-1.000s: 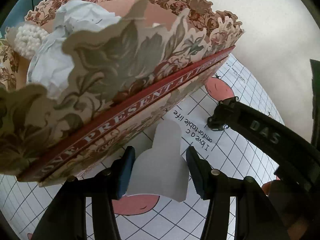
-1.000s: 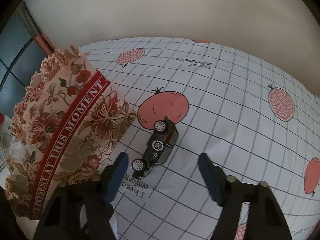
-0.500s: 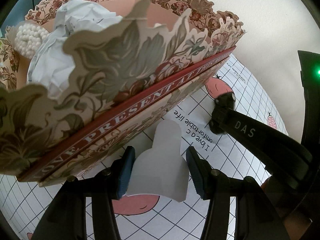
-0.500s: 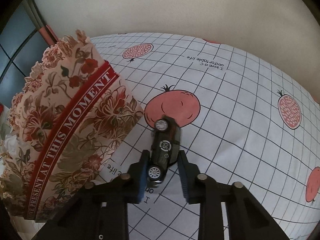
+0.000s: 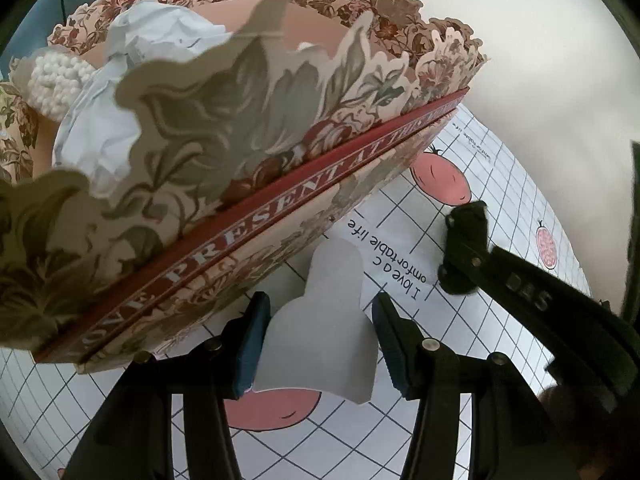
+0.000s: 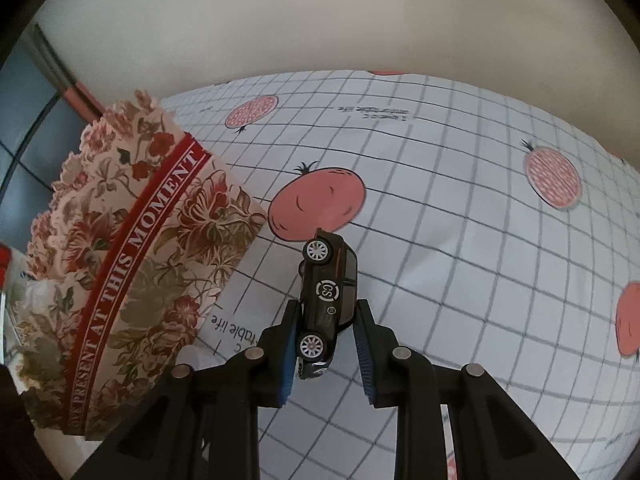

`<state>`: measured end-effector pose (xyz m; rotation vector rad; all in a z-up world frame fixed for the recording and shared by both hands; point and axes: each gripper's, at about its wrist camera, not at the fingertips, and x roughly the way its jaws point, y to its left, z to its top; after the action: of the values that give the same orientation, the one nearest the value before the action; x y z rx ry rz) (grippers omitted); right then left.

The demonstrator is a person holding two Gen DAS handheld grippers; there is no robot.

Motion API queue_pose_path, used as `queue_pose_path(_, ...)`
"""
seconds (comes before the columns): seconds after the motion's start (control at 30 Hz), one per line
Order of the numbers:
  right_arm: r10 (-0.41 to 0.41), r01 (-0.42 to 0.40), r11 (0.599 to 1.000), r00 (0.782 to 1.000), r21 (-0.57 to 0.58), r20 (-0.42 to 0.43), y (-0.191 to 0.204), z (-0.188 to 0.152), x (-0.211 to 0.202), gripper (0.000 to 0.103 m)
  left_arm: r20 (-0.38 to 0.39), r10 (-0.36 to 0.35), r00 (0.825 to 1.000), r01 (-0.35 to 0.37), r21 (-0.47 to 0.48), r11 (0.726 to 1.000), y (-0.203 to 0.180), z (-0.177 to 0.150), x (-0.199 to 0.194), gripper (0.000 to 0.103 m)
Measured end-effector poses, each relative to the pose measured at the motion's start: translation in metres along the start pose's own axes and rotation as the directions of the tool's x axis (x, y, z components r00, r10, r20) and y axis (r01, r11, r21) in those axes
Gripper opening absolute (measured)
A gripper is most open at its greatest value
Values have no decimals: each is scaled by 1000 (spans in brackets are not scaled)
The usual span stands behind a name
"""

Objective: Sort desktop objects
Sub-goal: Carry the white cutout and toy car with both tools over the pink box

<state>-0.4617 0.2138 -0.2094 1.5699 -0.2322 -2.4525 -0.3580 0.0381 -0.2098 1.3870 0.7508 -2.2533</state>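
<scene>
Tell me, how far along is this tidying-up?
Partly done: the floral box already holds crumpled paper and a white beaded thing. In hand: the right tongs, having just closed, grip the black toy car; the left tongs hold a white bottle. Both still need boxing.

The little black toy car (image 6: 329,300) is tipped on its side, nose up, beside the flowery paper box (image 6: 120,264).

A plain cream wall (image 6: 320,16) is seen behind the counter (image 6: 460,208); blue panelling (image 6: 28,152) is glimpsed at left.
</scene>
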Motion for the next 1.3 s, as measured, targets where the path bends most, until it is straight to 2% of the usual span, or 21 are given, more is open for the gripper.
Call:
queue_pose_path(0.27, -2, -12, 988, 996, 152, 94, -18, -31, -44, 28, -15, -3, 1000, 3, 23, 1000, 0, -1, -1, 55)
queue_pose_path(0.53, -92, 42, 957, 982, 286, 164, -23, -64, -95, 28, -33, -4, 999, 6, 67, 998, 1, -3, -3, 55)
queue_pose_path(0.63, -121, 64, 952, 977, 298, 177, -19, -76, -113, 28, -44, -2, 999, 6, 89, 996, 1, -4, -4, 54)
queue_pose_path(0.8, -114, 56, 945, 980, 321, 165, -19, -85, -129, 28, -79, -2, 997, 13, 131, 991, 4, -6, -6, 54)
queue_pose_path(1.0, -84, 29, 955, 981, 295, 173, -3, -92, -132, 28, -103, 0, 995, 20, 194, 981, 7, -10, -10, 54)
queue_pose_path(1.13, -82, 37, 955, 986, 294, 144, -2, -94, -122, 28, -131, 0, 991, 28, 212, 977, 10, -10, -12, 54)
queue_pose_path(1.2, -68, 21, 952, 987, 305, 147, -3, -96, -124, 28, -135, 6, 991, 26, 231, 973, -11, -22, -13, 54)
queue_pose_path(1.3, -93, 41, 955, 982, 294, 165, -3, -95, -131, 28, -147, 13, 989, 24, 246, 969, -1, -24, -17, 54)
